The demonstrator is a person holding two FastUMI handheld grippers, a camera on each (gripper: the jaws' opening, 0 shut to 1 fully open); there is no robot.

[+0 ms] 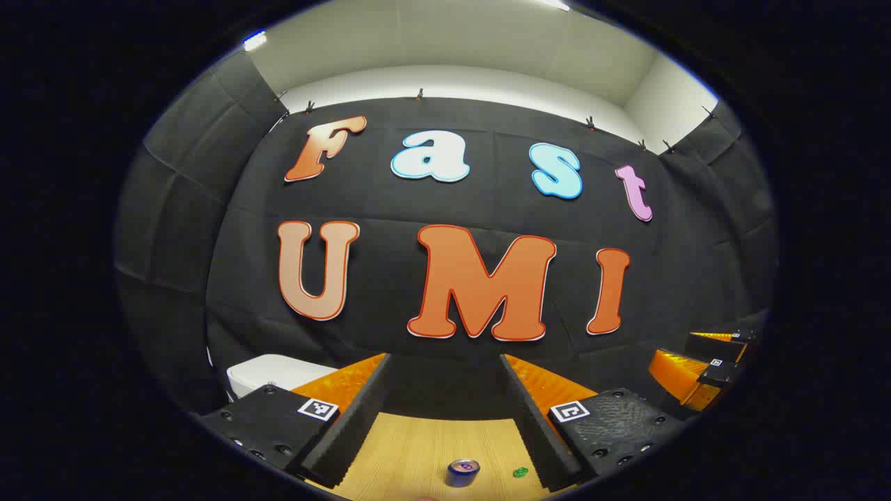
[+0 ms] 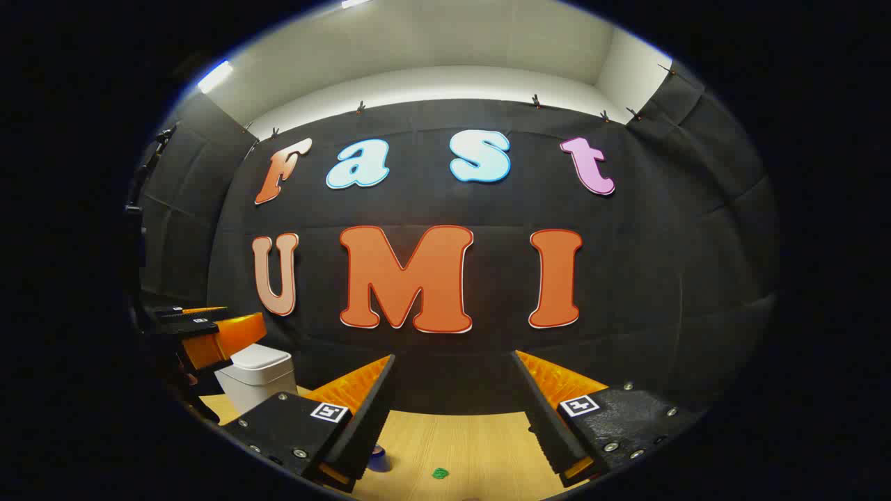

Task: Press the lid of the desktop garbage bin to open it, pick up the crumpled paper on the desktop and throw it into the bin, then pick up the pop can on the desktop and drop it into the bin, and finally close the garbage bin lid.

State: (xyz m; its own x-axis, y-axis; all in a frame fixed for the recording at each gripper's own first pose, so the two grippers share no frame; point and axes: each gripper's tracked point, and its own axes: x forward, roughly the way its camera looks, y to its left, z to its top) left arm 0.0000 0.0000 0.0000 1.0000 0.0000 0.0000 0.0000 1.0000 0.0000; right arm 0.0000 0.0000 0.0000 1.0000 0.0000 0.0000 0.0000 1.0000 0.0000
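Note:
The white desktop bin (image 2: pixel 257 376) stands at the table's back left with its lid down; its top (image 1: pixel 275 372) peeks over my left finger in the left gripper view. A blue pop can (image 1: pixel 463 472) stands upright on the wood, low between the left gripper's fingers. Beside it lies a small green crumpled paper (image 1: pixel 520 472). My left gripper (image 1: pixel 444 358) is open and holds nothing, raised well above both. My right gripper (image 2: pixel 452 356) is open and holds nothing too; below it lies the paper (image 2: pixel 440 474), and the can (image 2: pixel 377 459) is half hidden by one finger.
The wooden table (image 2: pixel 480 438) runs back to the black cloth wall. The right gripper (image 1: pixel 703 358) shows at the right edge of the left gripper view. The left gripper (image 2: pixel 202 327) hangs just left of the bin in the right gripper view.

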